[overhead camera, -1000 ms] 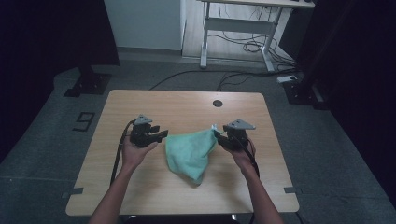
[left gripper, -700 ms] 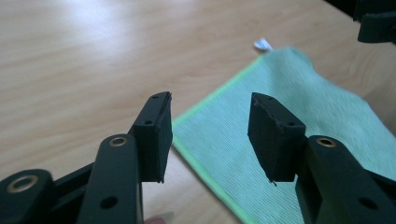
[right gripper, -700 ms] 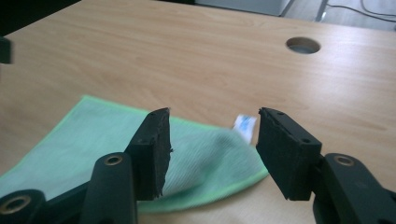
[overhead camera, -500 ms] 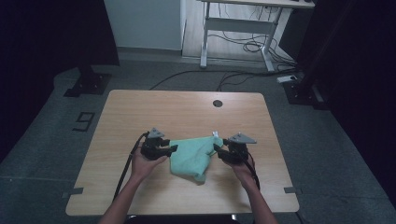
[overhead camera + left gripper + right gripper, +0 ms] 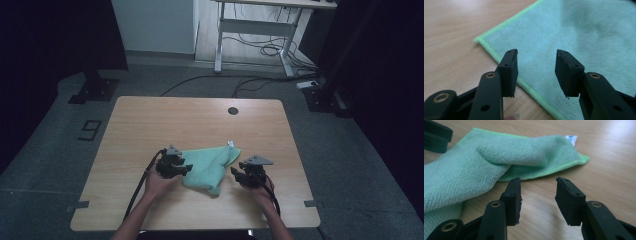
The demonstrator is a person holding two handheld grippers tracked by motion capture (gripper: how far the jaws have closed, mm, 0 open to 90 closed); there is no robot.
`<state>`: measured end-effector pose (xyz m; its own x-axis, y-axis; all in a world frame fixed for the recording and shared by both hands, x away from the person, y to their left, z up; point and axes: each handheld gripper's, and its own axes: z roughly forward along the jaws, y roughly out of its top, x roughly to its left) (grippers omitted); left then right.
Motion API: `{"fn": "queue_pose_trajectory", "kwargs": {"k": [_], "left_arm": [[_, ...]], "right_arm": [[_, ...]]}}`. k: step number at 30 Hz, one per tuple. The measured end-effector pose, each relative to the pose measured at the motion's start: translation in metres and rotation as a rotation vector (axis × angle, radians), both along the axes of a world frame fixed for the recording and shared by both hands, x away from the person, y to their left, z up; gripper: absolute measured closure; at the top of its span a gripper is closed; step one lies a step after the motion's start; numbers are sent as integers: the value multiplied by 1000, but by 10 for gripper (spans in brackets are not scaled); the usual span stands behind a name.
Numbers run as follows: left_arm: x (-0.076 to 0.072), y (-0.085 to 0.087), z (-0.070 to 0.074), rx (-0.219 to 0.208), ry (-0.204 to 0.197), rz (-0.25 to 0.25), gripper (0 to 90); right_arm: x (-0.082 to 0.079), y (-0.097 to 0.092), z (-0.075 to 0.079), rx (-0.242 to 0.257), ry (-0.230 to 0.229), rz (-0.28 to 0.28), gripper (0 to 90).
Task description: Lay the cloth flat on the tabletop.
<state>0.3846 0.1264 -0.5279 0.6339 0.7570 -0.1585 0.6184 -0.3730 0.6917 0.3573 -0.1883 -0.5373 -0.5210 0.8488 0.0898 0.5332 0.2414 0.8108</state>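
A mint-green cloth [image 5: 210, 165] lies crumpled on the wooden table [image 5: 200, 120], a white tag [image 5: 230, 144] at its far corner. My left gripper [image 5: 187, 169] rests at the cloth's left edge. In the left gripper view its jaws [image 5: 536, 66] stand open over the hemmed border of the cloth [image 5: 579, 30]; they have just been closing, with no cloth pinched. My right gripper [image 5: 235, 173] sits just right of the cloth. Its jaws [image 5: 537, 192] are open over bare wood, have also just been closing, and hold nothing; the cloth [image 5: 499, 157] lies beyond them.
A round cable hole [image 5: 233, 110] sits in the table's far part. Behind the table stand a white desk frame [image 5: 250, 30] with floor cables [image 5: 265, 50], and a black stand base [image 5: 95, 90] at the left. A taped figure [image 5: 90, 130] marks the floor.
Both hands have come down and toward the near edge. The cloth, earlier stretched and hanging between the two grippers, now lies on the table, and the right gripper is clear of it.
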Motion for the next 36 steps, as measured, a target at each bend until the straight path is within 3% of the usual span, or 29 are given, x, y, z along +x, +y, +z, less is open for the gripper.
{"fn": "queue_pose_trajectory", "kwargs": {"k": [5, 15, 18, 22, 30, 36], "left_arm": [[3, 0, -10, 8, 19, 10, 542], [5, 0, -10, 8, 28, 15, 561], [5, 0, -10, 13, 27, 14, 562], [5, 0, -10, 14, 29, 15, 563], [5, 2, -9, 38, 19, 19, 570], [8, 5, -9, 39, 22, 24, 571]], "right_arm": [[3, 9, -6, 4, 6, 13, 516], [26, 36, -7, -8, 15, -22, 488], [31, 46, -8, -32, 5, -22, 487], [38, 55, -15, -80, 23, -34, 489], [38, 55, -14, -125, 17, -46, 494], [26, 36, -10, -152, 43, -32, 497]]}}
